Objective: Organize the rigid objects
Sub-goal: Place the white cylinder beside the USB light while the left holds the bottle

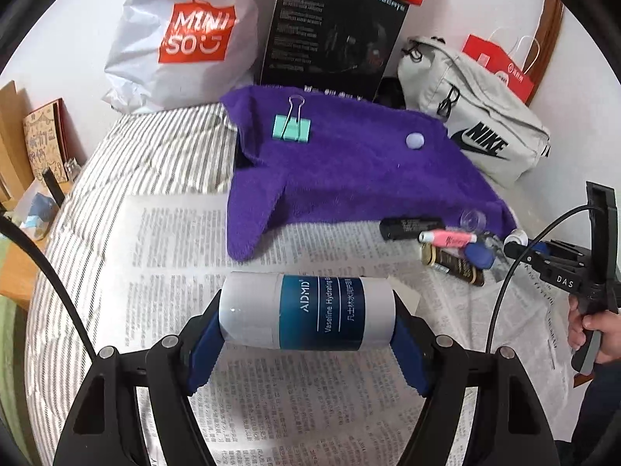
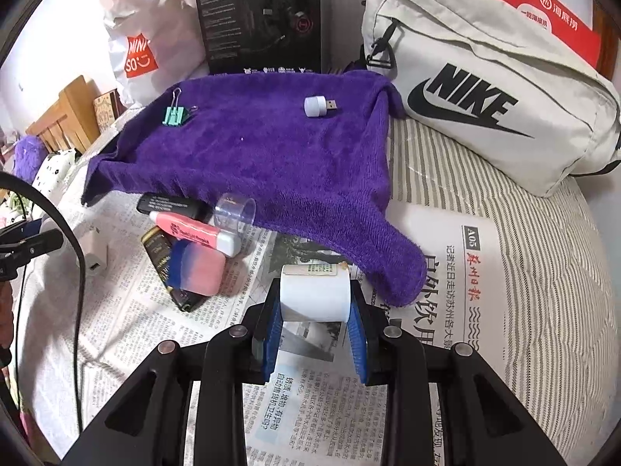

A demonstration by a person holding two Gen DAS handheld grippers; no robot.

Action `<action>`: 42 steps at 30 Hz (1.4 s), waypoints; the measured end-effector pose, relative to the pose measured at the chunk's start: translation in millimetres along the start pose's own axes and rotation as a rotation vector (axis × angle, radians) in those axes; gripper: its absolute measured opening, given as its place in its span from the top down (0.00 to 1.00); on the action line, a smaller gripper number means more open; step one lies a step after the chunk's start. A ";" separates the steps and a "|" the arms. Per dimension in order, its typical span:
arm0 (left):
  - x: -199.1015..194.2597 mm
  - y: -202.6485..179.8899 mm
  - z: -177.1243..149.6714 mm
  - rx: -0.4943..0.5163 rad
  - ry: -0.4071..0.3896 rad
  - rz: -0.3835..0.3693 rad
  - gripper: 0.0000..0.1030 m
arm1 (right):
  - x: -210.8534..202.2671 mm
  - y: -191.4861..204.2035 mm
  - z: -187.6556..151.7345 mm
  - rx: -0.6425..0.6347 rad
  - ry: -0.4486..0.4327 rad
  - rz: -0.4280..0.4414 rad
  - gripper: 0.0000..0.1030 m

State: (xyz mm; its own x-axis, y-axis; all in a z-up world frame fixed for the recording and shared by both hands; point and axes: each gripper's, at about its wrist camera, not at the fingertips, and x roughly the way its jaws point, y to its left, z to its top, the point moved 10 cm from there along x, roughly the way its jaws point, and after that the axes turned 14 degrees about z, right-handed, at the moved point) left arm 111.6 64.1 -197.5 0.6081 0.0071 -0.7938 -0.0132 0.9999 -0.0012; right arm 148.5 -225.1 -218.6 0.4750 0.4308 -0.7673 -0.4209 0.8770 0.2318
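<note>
My left gripper [image 1: 306,312] is shut on a white and blue Vaseline lotion bottle [image 1: 306,310], held sideways above the newspaper [image 1: 186,240]. My right gripper [image 2: 315,303] is shut on a small white jar [image 2: 314,295] just in front of the purple towel [image 2: 271,155]. On the towel lie a green binder clip [image 2: 175,115] and a small white USB light [image 2: 316,105]. A pile of small items sits at the towel's edge: a pink tube [image 2: 194,231], a black tube [image 2: 170,204], a clear cup [image 2: 235,213], a pink and blue eraser [image 2: 198,270]. In the left wrist view the right gripper's body [image 1: 562,272] appears beside that pile.
A grey Nike bag [image 2: 485,89] lies at the back right on the striped bedding [image 2: 543,252]. A black headset box [image 2: 264,15], a white Miniso bag [image 1: 178,35] and a red paper bag [image 2: 543,11] stand along the wall. A white adapter [image 2: 93,258] lies left of the pile.
</note>
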 end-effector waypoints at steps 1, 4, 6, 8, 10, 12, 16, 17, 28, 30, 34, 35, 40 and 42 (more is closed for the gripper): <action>-2.0 1.4 3.5 -0.002 -0.006 0.008 0.28 | -1.6 0.2 1.0 0.003 -0.001 0.006 0.70; -6.4 2.2 11.5 0.002 -0.021 0.014 0.28 | -6.5 -1.2 6.5 0.007 -0.013 0.012 0.70; -8.4 2.9 17.8 0.004 -0.030 0.024 0.28 | -10.3 -4.3 11.3 0.018 -0.024 0.015 0.70; -9.6 2.4 23.7 0.005 -0.039 0.026 0.27 | -12.7 -6.0 15.3 0.025 -0.033 0.021 0.70; -10.5 1.3 29.1 0.005 -0.046 0.025 0.27 | -14.8 -7.8 19.4 0.026 -0.040 0.019 0.70; -10.9 -0.6 34.5 0.009 -0.051 0.028 0.27 | -15.8 -9.2 24.4 0.023 -0.042 0.017 0.70; -7.5 -5.4 46.1 0.016 -0.054 0.034 0.27 | -18.1 -9.7 35.3 0.011 -0.055 0.014 0.70; -5.8 -6.4 49.3 0.019 -0.052 0.037 0.27 | -18.9 -9.9 39.4 0.009 -0.061 0.015 0.70; 10.8 -11.2 74.5 0.022 -0.039 0.056 0.27 | -4.8 -15.2 80.8 -0.023 -0.082 0.025 0.70; 14.9 -9.3 77.5 0.014 -0.031 0.066 0.27 | 1.7 -16.1 87.5 -0.035 -0.080 0.019 0.70; 20.7 -7.9 82.3 0.012 -0.025 0.069 0.27 | 18.9 -18.4 103.6 -0.050 -0.078 0.028 0.70; 22.2 -7.4 83.1 0.010 -0.023 0.069 0.27 | 26.0 -20.2 108.1 -0.052 -0.073 0.030 0.70; 28.1 -8.4 85.1 0.024 -0.014 0.068 0.27 | 57.7 -30.7 124.6 -0.041 -0.052 0.039 0.70; 29.7 -8.6 86.0 0.033 -0.011 0.070 0.27 | 68.7 -32.8 130.2 -0.050 -0.040 0.033 0.70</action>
State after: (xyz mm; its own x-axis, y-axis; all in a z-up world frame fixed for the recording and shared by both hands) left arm 198.1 56.7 -168.7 0.6156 0.0769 -0.7843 -0.0298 0.9968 0.0744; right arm 295.6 -196.6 -201.1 0.4902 0.4686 -0.7349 -0.4744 0.8508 0.2261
